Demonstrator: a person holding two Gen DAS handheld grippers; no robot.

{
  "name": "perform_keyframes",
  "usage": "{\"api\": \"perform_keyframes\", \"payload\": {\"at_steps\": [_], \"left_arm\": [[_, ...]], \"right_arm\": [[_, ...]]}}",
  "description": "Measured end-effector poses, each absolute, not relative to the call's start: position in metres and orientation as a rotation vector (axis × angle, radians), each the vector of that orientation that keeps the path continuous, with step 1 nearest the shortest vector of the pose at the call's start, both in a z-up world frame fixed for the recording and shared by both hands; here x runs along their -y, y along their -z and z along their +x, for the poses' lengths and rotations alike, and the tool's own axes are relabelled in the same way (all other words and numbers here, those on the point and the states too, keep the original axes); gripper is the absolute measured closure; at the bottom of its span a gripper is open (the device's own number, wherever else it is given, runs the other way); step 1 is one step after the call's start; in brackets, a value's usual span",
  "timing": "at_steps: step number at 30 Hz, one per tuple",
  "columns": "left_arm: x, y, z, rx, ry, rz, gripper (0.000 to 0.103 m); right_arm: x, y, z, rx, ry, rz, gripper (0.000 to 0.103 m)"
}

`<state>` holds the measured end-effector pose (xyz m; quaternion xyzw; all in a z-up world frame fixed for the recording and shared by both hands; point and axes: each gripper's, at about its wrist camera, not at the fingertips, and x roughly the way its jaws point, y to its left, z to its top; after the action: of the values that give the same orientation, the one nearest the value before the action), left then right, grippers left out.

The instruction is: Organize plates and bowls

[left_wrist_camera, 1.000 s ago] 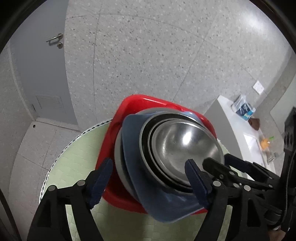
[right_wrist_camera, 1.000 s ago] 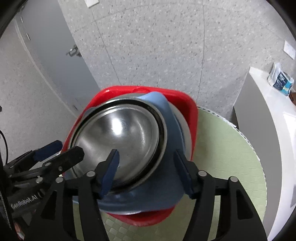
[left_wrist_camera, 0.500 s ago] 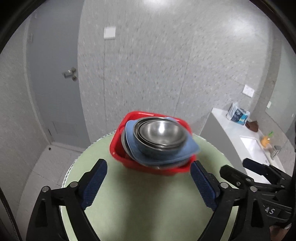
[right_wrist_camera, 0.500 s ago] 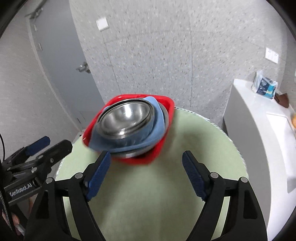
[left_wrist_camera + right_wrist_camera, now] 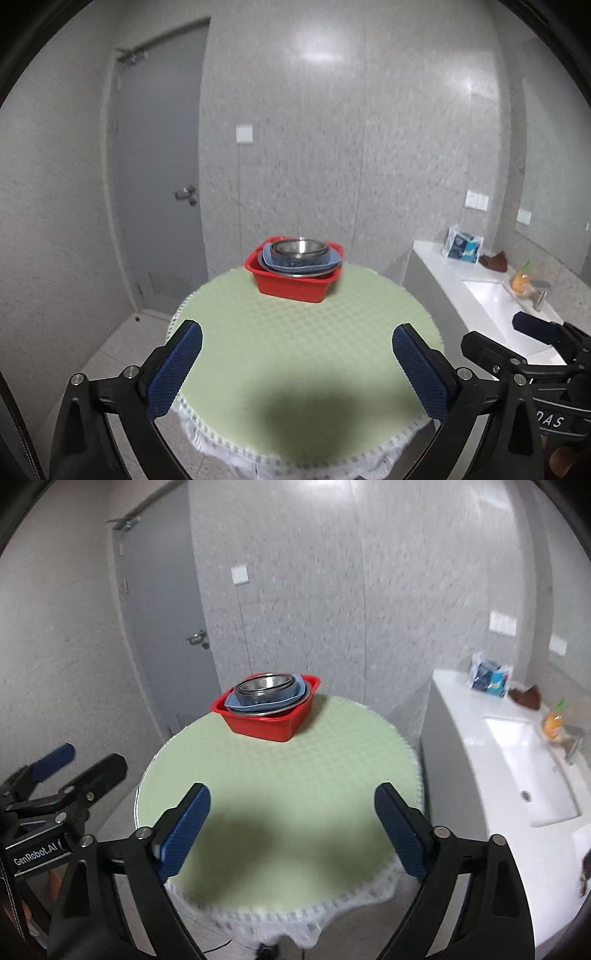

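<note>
While spread wide, both tongs [image 5: 297,365] [image 5: 291,827] hold nothing

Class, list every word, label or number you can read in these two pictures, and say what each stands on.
"GenRobot.AI": on the left gripper body, in the right wrist view.
"DAS": cut-off letters on the right gripper body, in the left wrist view.
Blue-and-white packet on the counter: print too blurred to read.

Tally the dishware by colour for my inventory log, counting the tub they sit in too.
Red: 1, the tub
Blue: 1, the plate
Steel: at least 2 nested bowls, plus a steel rim at the bottom of the stack; the exact number is hidden
Total: at least 4
</note>
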<state>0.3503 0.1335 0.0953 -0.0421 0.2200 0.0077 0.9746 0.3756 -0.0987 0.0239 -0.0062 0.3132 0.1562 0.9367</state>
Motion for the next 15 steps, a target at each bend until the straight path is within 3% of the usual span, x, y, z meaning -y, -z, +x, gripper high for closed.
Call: {"api": "perform_keyframes", "payload": {"at_steps": [5, 15], "left_arm": [[-0.115, -0.105, 0.248, -0.389, -0.035, -0.074, 0.001], [-0.106, -0.105, 0.093, -0.337, -0.067, -0.048, 0.001]], "right_arm": [[0.117, -0.045, 0.300, -0.565, -0.313, -0.014, 0.000], [0.129, -0.066, 0.187, -0.441, -0.297, -0.035, 0.000]]}}
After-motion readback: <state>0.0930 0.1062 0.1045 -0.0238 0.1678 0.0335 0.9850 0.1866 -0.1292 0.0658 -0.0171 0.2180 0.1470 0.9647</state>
